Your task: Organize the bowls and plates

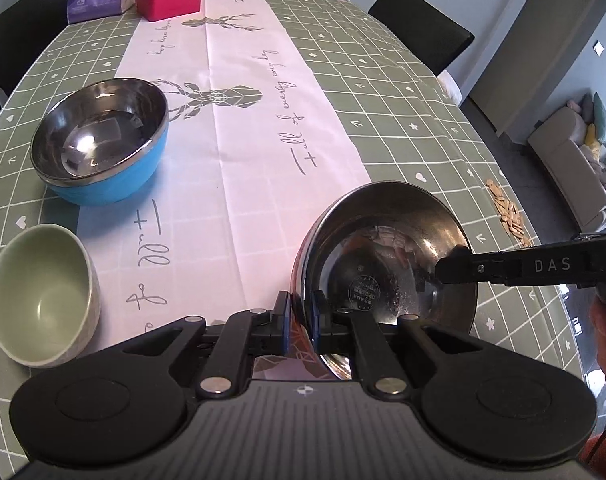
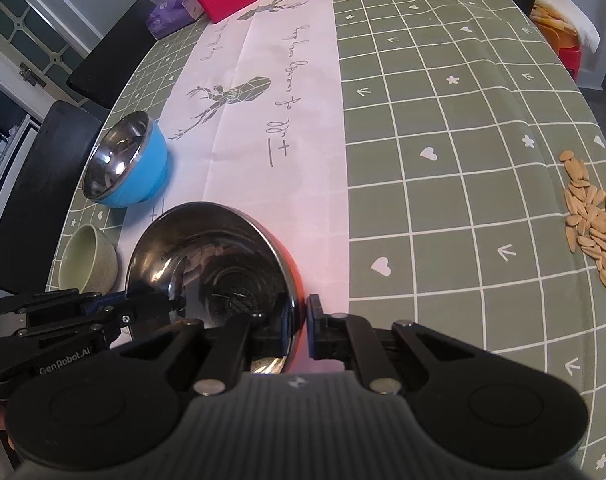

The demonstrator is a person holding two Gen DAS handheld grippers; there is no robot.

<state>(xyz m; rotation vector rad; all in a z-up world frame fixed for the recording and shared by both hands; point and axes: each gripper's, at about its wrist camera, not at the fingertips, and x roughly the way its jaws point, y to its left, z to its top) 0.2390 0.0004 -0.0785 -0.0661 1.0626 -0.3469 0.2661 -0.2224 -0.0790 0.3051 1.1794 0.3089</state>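
Both grippers, left gripper [image 1: 301,320] and right gripper [image 2: 299,328], pinch the steel bowl's [image 1: 387,256] rim near the table's [image 1: 403,120] front edge; uneven pull could slip it.

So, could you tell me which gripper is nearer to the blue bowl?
Left. The left gripper grips the steel bowl's rim on the side facing the blue bowl; the right gripper holds the far rim.

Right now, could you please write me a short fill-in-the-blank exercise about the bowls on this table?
1. Both grippers grip the rim of the ____ steel bowl.
2. The steel-lined bowl beyond the green bowl is ____ outside.
3. The green bowl holds ____.
4. The left gripper and right gripper hold ____ bowl.

Missing words: tilted; blue; nothing; the same
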